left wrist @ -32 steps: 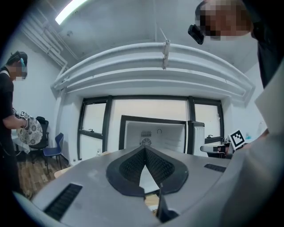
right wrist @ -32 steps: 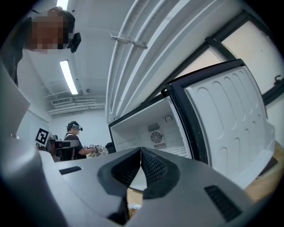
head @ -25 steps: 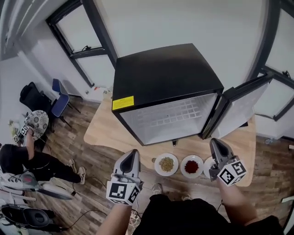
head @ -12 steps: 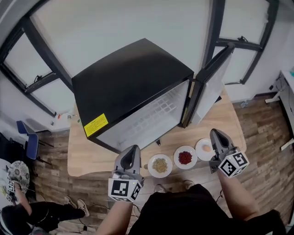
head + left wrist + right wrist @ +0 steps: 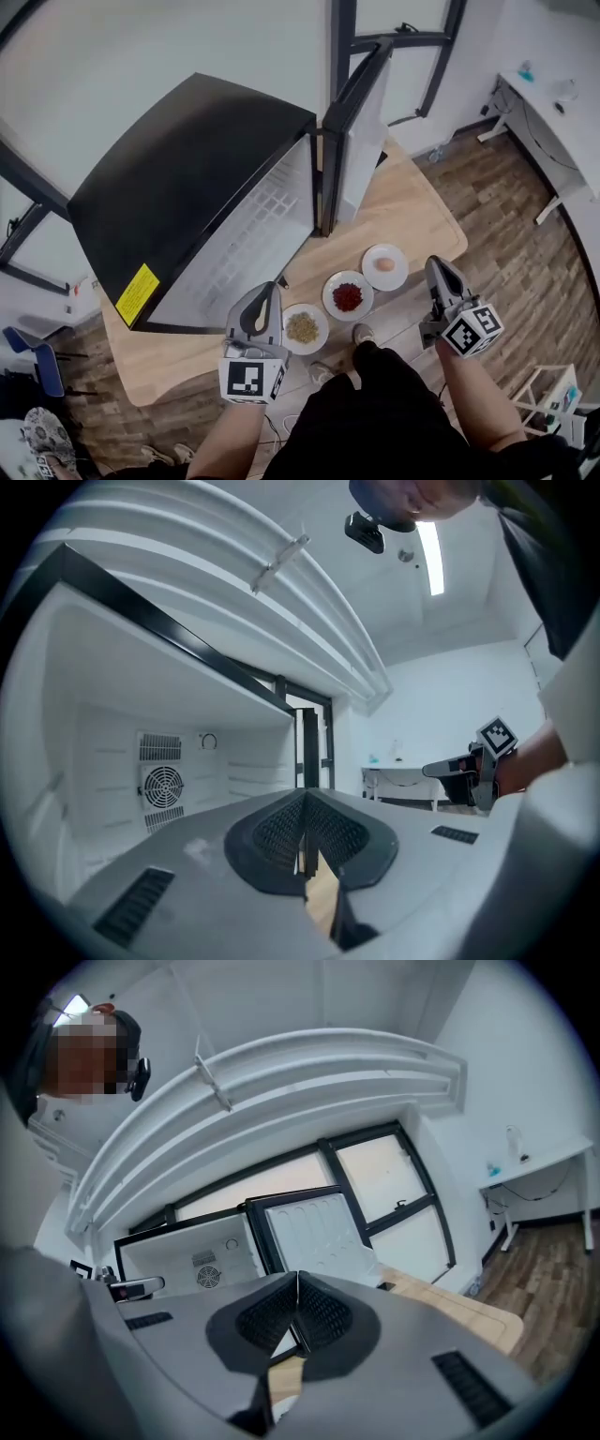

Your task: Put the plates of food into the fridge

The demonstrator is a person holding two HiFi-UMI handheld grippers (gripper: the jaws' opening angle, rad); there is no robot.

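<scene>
Both our left gripper [image 5: 267, 292] and right gripper [image 5: 437, 272] have fingers together, empty; the three plates [image 5: 348, 296] sit near the front edge of the table [image 5: 412, 211] before the open fridge [image 5: 187, 178], so a careless approach could, we judge, push one off.

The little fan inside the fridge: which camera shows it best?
The left gripper view: the fan sits large and clear on the back wall. The right gripper view shows it tiny; the head view looks down on the fridge, its fan hidden.
</scene>
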